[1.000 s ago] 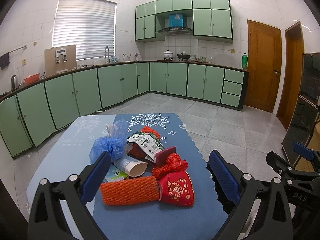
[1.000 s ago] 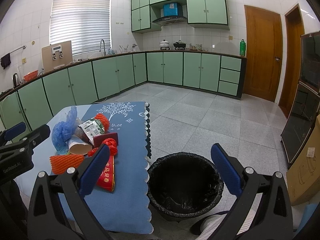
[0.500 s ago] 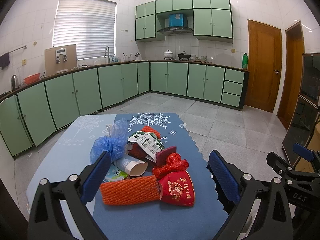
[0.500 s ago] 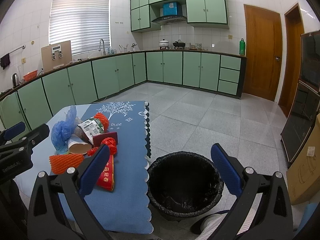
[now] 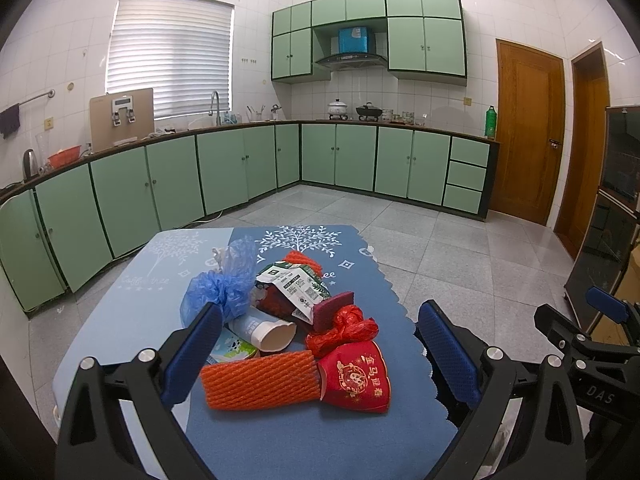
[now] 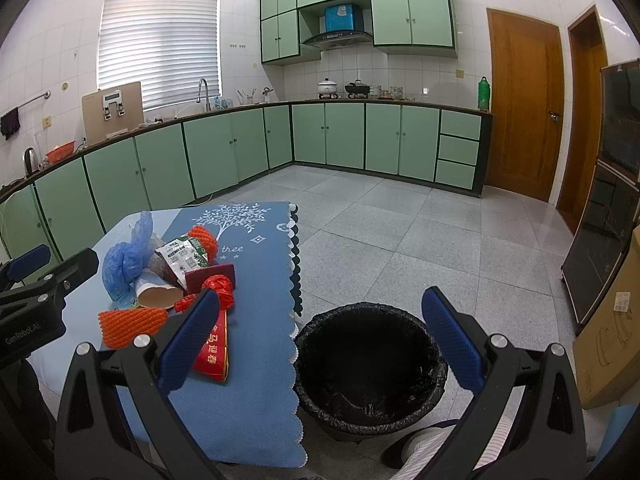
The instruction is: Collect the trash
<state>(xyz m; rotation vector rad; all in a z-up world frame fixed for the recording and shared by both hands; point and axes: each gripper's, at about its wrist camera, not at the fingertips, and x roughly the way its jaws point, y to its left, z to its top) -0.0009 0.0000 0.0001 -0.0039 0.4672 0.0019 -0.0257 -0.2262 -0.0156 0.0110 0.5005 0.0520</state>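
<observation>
A heap of trash lies on the blue tablecloth (image 5: 304, 436): an orange foam net (image 5: 260, 380), a red printed bag (image 5: 356, 376), a crumpled red wrapper (image 5: 344, 326), a paper cup (image 5: 266, 330), a blue plastic bag (image 5: 224, 284) and a green-white packet (image 5: 298, 282). My left gripper (image 5: 320, 356) hovers open just in front of the heap, holding nothing. My right gripper (image 6: 320, 336) is open too, above the black-lined bin (image 6: 370, 364) that stands on the floor beside the table. The same orange foam net (image 6: 132, 324) shows at left in the right wrist view.
Green kitchen cabinets (image 5: 240, 168) run along the far walls, with wooden doors (image 5: 528, 128) at right. Grey tiled floor (image 6: 400, 232) stretches beyond the table. A cardboard box (image 6: 612, 332) stands right of the bin. A striped sleeve (image 6: 448, 448) shows below it.
</observation>
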